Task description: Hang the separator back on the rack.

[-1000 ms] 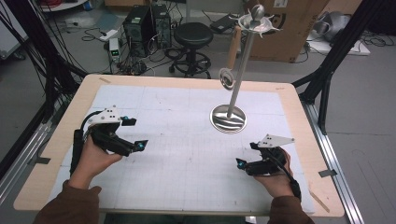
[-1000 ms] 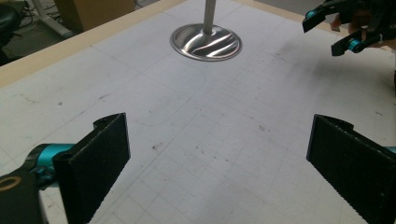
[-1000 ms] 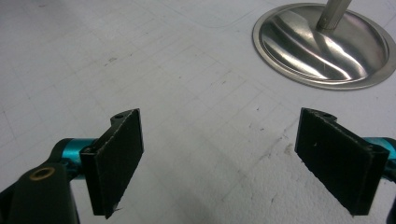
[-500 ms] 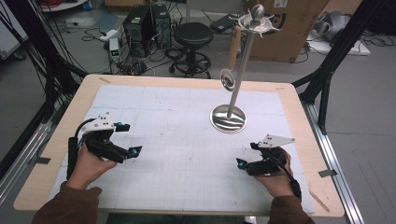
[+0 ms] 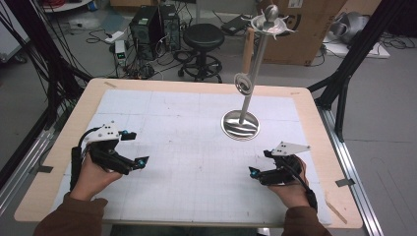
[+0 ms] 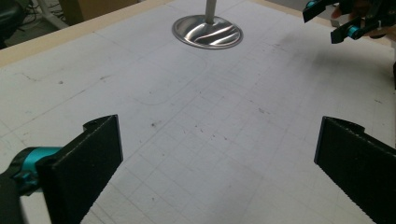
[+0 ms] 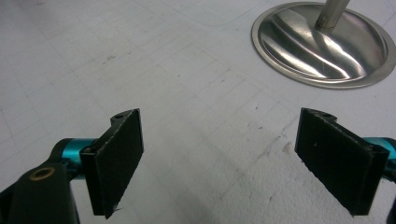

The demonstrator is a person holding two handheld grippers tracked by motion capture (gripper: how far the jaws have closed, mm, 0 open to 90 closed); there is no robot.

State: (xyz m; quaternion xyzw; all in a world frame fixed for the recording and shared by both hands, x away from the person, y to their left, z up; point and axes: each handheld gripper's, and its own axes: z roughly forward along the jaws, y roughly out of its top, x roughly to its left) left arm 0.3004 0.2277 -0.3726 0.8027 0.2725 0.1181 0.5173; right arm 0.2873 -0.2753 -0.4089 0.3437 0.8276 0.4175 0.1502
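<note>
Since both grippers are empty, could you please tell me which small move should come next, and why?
Probably ease the right gripper forward toward the metal stand. Its jaws are wide open with nothing between them, and the stand's round base lies just ahead of it; the left gripper is farther off.

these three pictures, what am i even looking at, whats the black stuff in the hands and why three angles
A person sits at a wooden table covered by a white gridded mat. Each hand holds a black hand-held tool with two flat jaws and teal joints: the left gripper and the right gripper.

The high view looks down from above the person, whose forearms come in at the bottom. The other two pictures come from small cameras riding on each tool, looking out between its own black jaws.

On the mat stands one thing: a shiny metal stand with a round dish base and a tall thin pole rising to a small top dish.

Both tools have their jaws spread wide with only bare mat between them, so nothing is held.
</note>
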